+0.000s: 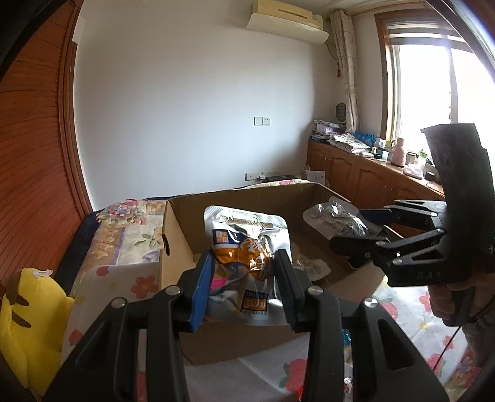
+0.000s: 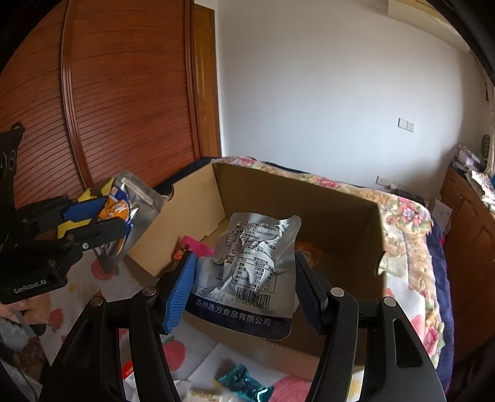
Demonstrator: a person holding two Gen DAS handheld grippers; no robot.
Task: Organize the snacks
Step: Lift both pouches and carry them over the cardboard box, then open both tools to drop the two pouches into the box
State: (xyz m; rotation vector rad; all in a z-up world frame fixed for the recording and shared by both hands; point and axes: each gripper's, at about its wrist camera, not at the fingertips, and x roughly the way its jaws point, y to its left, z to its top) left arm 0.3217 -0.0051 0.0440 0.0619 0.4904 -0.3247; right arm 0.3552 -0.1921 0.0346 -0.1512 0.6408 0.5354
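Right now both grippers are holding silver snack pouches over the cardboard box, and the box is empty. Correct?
Not quite: the cardboard box is not empty. The right wrist view shows a pink item and something orange on its floor. The rest holds: the left gripper grips the orange-printed pouch and the right gripper grips the silver pouch, both over the box.

Home bedroom. Bed with floral quilt [image 2: 405, 216] along white wall. Wall-mounted air conditioner [image 1: 287, 18] near ceiling. Louvred wooden wardrobe door [image 2: 123, 92] at bedside. Low wooden cabinets [image 1: 355, 173] under curtained window [image 1: 433, 86], top cluttered with papers, bottles, household items. Yellow plush toy [image 1: 27, 318] on bed. Open cardboard box [image 2: 324, 198] on bedding.
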